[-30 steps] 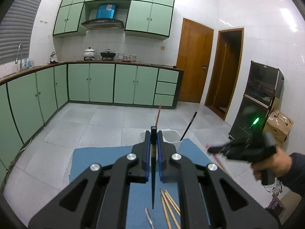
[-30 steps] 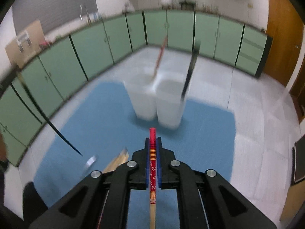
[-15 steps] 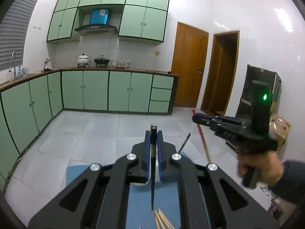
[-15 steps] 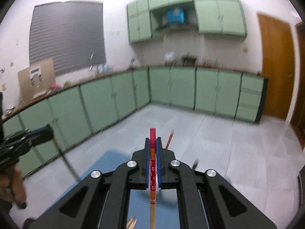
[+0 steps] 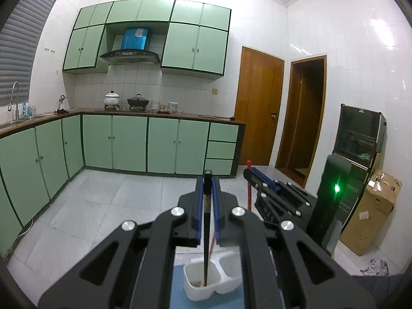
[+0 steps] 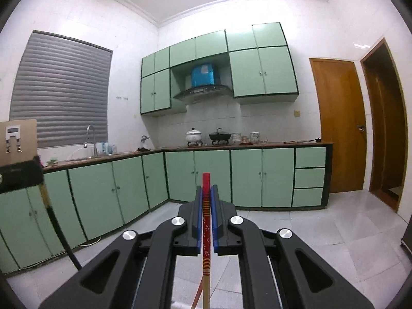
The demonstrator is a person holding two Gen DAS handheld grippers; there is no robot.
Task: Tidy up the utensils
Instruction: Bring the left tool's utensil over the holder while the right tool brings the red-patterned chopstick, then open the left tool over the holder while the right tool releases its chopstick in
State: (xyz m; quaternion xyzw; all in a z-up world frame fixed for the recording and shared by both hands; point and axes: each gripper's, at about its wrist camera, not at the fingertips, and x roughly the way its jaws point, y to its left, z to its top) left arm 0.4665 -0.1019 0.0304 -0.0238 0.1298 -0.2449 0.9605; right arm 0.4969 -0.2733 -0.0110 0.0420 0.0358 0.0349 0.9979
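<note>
Left wrist view: the left gripper (image 5: pixel 207 200) is clamped on a thin black chopstick (image 5: pixel 206 234) that hangs nearly upright, its lower tip dipping into the left compartment of a white two-compartment plastic holder (image 5: pixel 199 287). The holder stands on a blue mat (image 5: pixel 177 287) at 6 o'clock, and something pale lies at the bottom of that left compartment. A thin red stick (image 5: pixel 212 244) is seen just beside the black chopstick, at the holder's mouth. At 3 o'clock the right gripper (image 5: pixel 248 177) is seen close by, pointing toward 10 o'clock, its jaws shut on a red-topped patterned chopstick (image 5: pixel 249 190) held upright. Open grey tiled floor (image 5: pixel 108 206) is left from 9 to 12 o'clock — bounded by green base cabinets (image 5: pixel 128 144) — while a dark glass-fronted cabinet (image 5: pixel 360 139) and a brown cardboard box (image 5: pixel 373 213) crowd the 3 o'clock edge.

From the right wrist view, the red-topped patterned chopstick (image 6: pixel 206 221) is shown gripped between blue-lined jaws of the right gripper (image 6: pixel 206 193): solid red at the top, red with small pale flowers and yellow bands below, then bare pale wood. At 9 o'clock the black chopstick (image 6: pixel 60 231) slants downward under the left gripper's dark body (image 6: pixel 20 176).
</note>
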